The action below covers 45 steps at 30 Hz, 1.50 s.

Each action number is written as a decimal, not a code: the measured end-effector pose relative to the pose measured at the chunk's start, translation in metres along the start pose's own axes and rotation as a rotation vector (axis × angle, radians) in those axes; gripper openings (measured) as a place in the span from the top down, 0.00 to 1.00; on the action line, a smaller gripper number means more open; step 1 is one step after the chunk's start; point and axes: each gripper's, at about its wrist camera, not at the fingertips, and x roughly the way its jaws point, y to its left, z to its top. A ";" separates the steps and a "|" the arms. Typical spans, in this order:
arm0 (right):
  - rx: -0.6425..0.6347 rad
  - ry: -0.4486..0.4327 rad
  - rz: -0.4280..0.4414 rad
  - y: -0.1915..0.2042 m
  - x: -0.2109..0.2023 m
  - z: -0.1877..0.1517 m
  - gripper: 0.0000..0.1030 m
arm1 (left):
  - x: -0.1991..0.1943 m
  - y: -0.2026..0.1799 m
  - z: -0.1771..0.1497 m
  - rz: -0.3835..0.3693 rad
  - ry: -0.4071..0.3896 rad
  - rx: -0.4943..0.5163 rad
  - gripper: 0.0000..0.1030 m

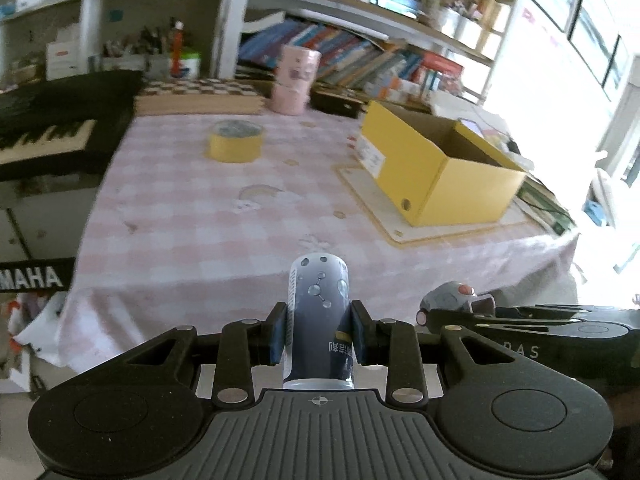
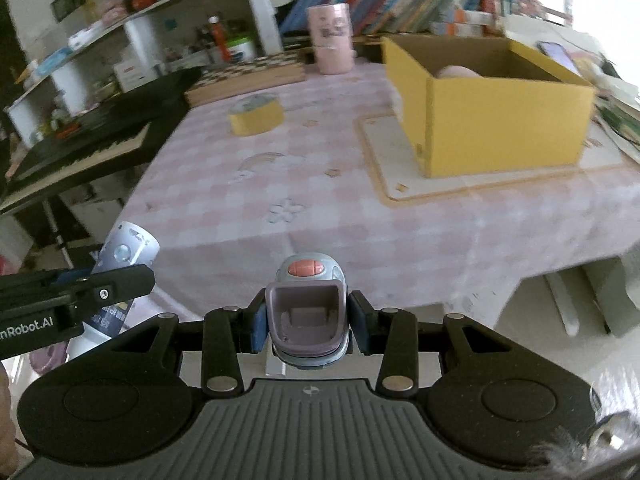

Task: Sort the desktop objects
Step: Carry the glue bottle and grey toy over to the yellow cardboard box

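Between left gripper (image 1: 319,330) jaws: clamped bottle (image 1: 319,320); right gripper (image 2: 307,322) jaws grip toy (image 2: 306,312).

bottle (image 1: 319,320): dark navy with pale bubble and molecule print — between the left hand-held gripper's (image 1: 319,334) blue pads
toy (image 2: 306,312): grey-blue, mauve inside, coral button
desk cloth (image 1: 192,200): pink-and-white check
box (image 1: 440,164): yellow, ahead to the right
tape roll (image 1: 236,140): yellow
cups (image 1: 296,80): pink — far ahead
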 end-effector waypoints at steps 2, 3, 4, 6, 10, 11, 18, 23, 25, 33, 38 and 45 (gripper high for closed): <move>0.022 -0.005 -0.017 -0.007 -0.005 -0.003 0.63 | 0.004 -0.007 0.000 -0.023 0.009 0.018 0.70; 0.033 -0.010 -0.029 -0.011 -0.009 -0.004 0.63 | 0.006 -0.010 0.000 -0.034 0.011 0.028 0.70; 0.043 -0.016 -0.041 -0.014 -0.011 -0.006 0.63 | 0.008 -0.014 0.000 -0.047 0.013 0.039 0.70; 0.061 -0.023 -0.062 -0.021 -0.016 -0.008 0.63 | 0.011 -0.021 0.001 -0.069 0.017 0.058 0.70; 0.098 -0.030 -0.096 -0.034 -0.024 -0.014 0.63 | 0.018 -0.034 0.003 -0.106 0.021 0.087 0.70; 0.108 -0.032 -0.101 -0.037 -0.026 -0.015 0.63 | 0.020 -0.036 0.004 -0.111 0.021 0.092 0.70; 0.152 -0.043 -0.111 -0.051 -0.029 -0.016 0.63 | 0.028 -0.047 0.011 -0.124 0.015 0.125 0.70; 0.160 -0.049 -0.107 -0.059 -0.026 -0.010 0.63 | 0.034 -0.052 0.017 -0.116 0.011 0.127 0.70; 0.165 -0.049 -0.108 -0.064 -0.025 -0.008 0.63 | 0.037 -0.056 0.020 -0.117 0.013 0.133 0.70; 0.211 -0.043 -0.110 -0.091 -0.020 0.003 0.63 | 0.053 -0.077 0.032 -0.124 0.021 0.174 0.70; 0.224 -0.036 -0.115 -0.108 -0.017 0.010 0.63 | 0.065 -0.089 0.038 -0.130 0.035 0.176 0.70; 0.224 -0.023 -0.125 -0.130 -0.013 0.021 0.63 | 0.084 -0.108 0.047 -0.148 0.047 0.185 0.70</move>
